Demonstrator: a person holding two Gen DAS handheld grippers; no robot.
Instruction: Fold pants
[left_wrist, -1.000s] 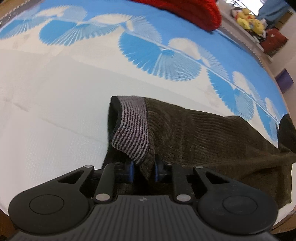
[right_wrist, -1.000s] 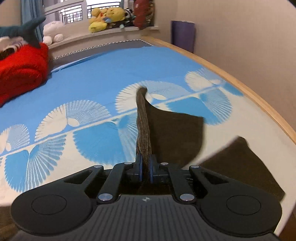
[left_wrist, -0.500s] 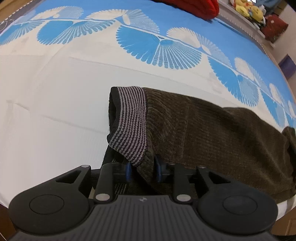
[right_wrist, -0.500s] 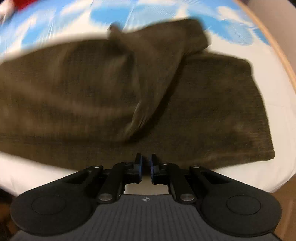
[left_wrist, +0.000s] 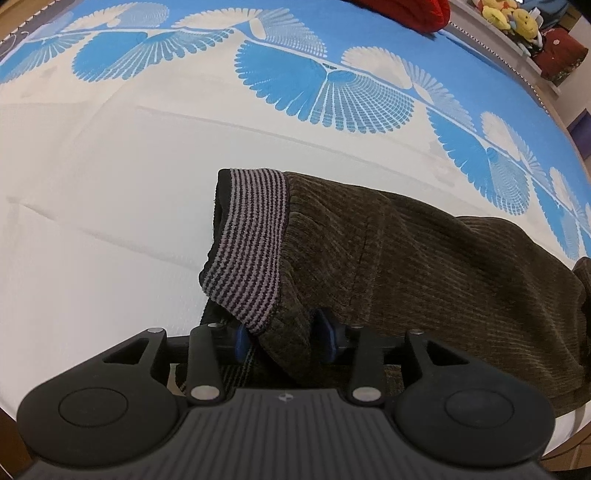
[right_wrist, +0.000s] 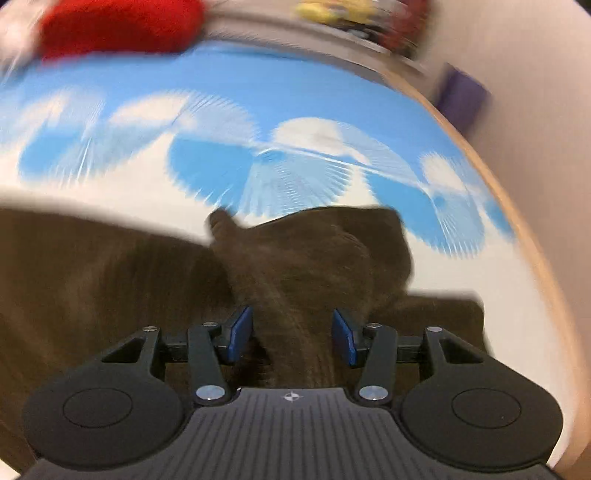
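Note:
Brown corduroy pants (left_wrist: 424, 266) lie on the bed, the striped waistband (left_wrist: 251, 243) folded over at their left end. My left gripper (left_wrist: 284, 341) points down at that end. Its jaws are opening, and a fold of waistband and corduroy sits loosely between the blue pads (left_wrist: 241, 341). In the blurred right wrist view the pants (right_wrist: 110, 277) spread to the left, with a leg end (right_wrist: 332, 251) laid over them. My right gripper (right_wrist: 291, 334) hangs just above, jaws opening. A ridge of cloth runs between its pads (right_wrist: 240, 330) without touching them.
The bed cover (left_wrist: 110, 184) is white near me and blue with fan patterns farther off. A red blanket (left_wrist: 406, 11) and plush toys (left_wrist: 509, 18) lie at the far side. The wooden bed edge (right_wrist: 535, 258) and a wall run close on the right.
My left jaws have widened around the waistband fold. My right gripper came down with the lifted leg cloth onto the rest of the pants, rolled, and its jaws parted off the cloth.

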